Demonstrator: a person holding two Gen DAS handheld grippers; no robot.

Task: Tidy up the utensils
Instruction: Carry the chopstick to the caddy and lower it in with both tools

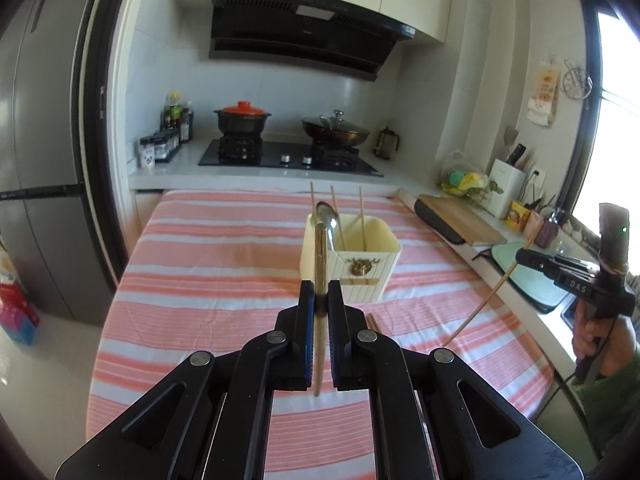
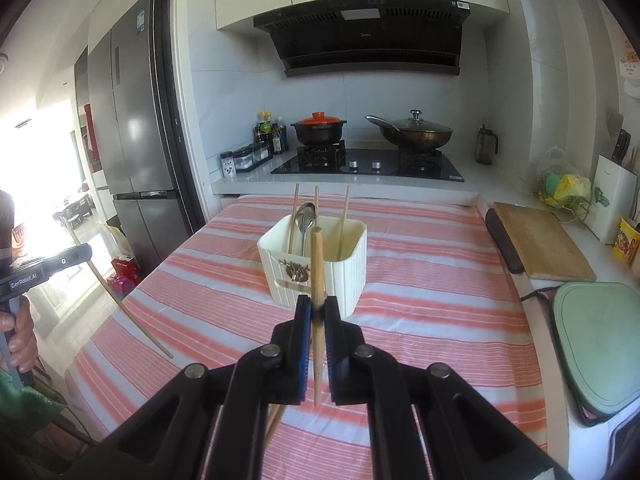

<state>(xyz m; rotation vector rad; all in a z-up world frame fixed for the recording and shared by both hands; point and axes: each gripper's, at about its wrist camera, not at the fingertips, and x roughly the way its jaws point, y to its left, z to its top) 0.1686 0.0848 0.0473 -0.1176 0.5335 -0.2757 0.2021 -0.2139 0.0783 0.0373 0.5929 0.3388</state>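
Wooden chopstick (image 1: pixel 319 264) upright in left claw (image 1: pixel 321 307), clamped; right claw (image 2: pixel 318 312) same w/ second chopstick (image 2: pixel 317 268).

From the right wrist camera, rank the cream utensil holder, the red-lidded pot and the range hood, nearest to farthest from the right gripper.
1. Cream utensil holder: on the striped cloth, just beyond the right gripper.
2. Red-lidded pot: on the stove's left burner, at the back counter.
3. Range hood: on the wall above the stove.

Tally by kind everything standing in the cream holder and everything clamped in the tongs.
Wooden chopsticks: 5 (3 in the cream holder, 1 in the left tongs, 1 in the right tongs)
Metal spoons: 2, both in the holder
Total: 7
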